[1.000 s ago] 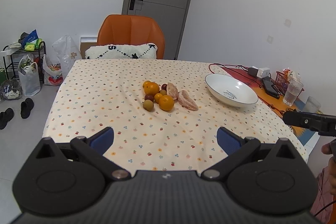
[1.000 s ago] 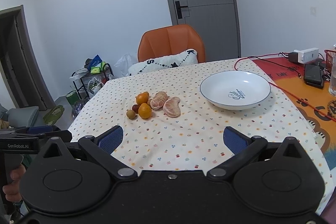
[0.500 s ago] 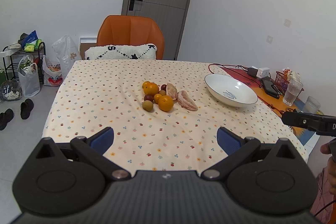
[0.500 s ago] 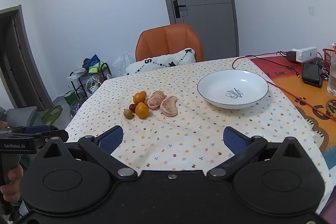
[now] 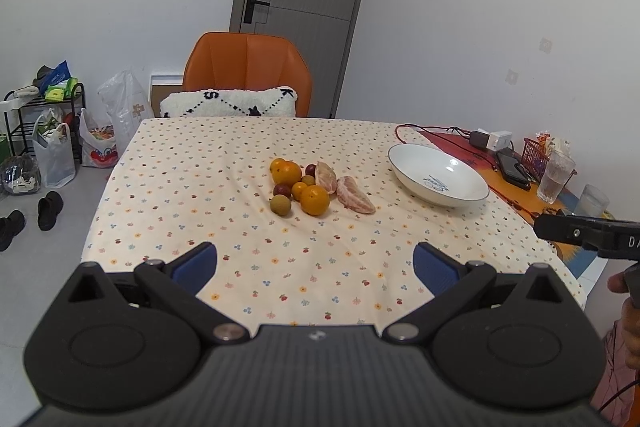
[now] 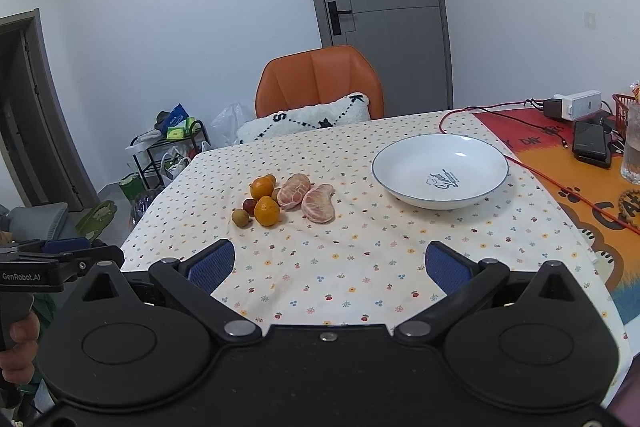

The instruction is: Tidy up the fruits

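Both my claws hang over the near edge of the tabletop (image 5: 168,187), spread wide and holding nothing: left claw (image 5: 316,269), right claw (image 6: 330,265). The fruit cluster sits mid-cloth, well left of the white bowl (image 6: 440,173), which holds nothing. In the cluster, the front orange (image 6: 267,211) lies farthest from the bowl's side along with a small tan fruit (image 6: 240,217) and a dark red one (image 6: 249,205); two peeled citrus halves (image 6: 318,203) lie on the side nearest the bowl, touching each other. An orange chair (image 5: 247,69) stands beyond the far edge.
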`<state>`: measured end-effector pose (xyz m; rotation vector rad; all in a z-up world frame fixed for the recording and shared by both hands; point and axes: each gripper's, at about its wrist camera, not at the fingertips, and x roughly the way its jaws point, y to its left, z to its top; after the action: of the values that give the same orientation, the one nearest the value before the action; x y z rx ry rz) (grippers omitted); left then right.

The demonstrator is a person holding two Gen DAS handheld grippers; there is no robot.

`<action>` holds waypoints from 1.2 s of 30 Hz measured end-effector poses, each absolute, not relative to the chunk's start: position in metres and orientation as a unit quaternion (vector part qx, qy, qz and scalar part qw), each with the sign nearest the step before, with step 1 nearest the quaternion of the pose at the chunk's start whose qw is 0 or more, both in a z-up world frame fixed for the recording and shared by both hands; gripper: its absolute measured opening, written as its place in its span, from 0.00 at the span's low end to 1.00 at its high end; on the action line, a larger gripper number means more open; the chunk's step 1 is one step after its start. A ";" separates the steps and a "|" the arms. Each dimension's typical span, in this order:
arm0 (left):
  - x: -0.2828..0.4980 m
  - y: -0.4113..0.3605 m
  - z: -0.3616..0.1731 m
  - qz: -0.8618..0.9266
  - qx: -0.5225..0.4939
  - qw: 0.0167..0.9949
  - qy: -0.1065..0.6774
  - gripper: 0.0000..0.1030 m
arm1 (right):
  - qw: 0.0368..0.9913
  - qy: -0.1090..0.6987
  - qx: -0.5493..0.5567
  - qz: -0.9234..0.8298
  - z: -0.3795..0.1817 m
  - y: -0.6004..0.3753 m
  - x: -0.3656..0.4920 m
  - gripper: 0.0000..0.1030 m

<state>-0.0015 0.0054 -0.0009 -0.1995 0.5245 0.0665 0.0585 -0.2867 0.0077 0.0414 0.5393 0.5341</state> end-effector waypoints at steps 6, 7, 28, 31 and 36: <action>-0.003 0.003 0.000 0.035 -0.099 0.961 0.257 1.00 | 0.928 0.266 0.022 0.260 0.006 -0.286 0.060 1.00; -0.003 0.003 0.001 0.036 -0.100 0.961 0.255 1.00 | 0.928 0.267 0.023 0.260 0.006 -0.286 0.060 1.00; 0.063 0.026 -0.012 0.052 -0.092 0.963 0.247 0.98 | 0.923 0.258 0.039 0.284 -0.009 -0.265 0.120 1.00; 0.076 0.028 -0.018 0.049 -0.094 0.963 0.249 0.98 | 0.922 0.264 0.041 0.282 -0.015 -0.261 0.133 1.00; 0.096 0.034 -0.028 0.051 -0.107 0.959 0.256 0.90 | 0.912 0.277 0.044 0.299 -0.023 -0.253 0.152 1.00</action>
<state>0.0955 0.0342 -0.0281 -0.2176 0.5194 0.1025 0.1525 -0.2528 -0.0228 0.0909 0.5708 0.6152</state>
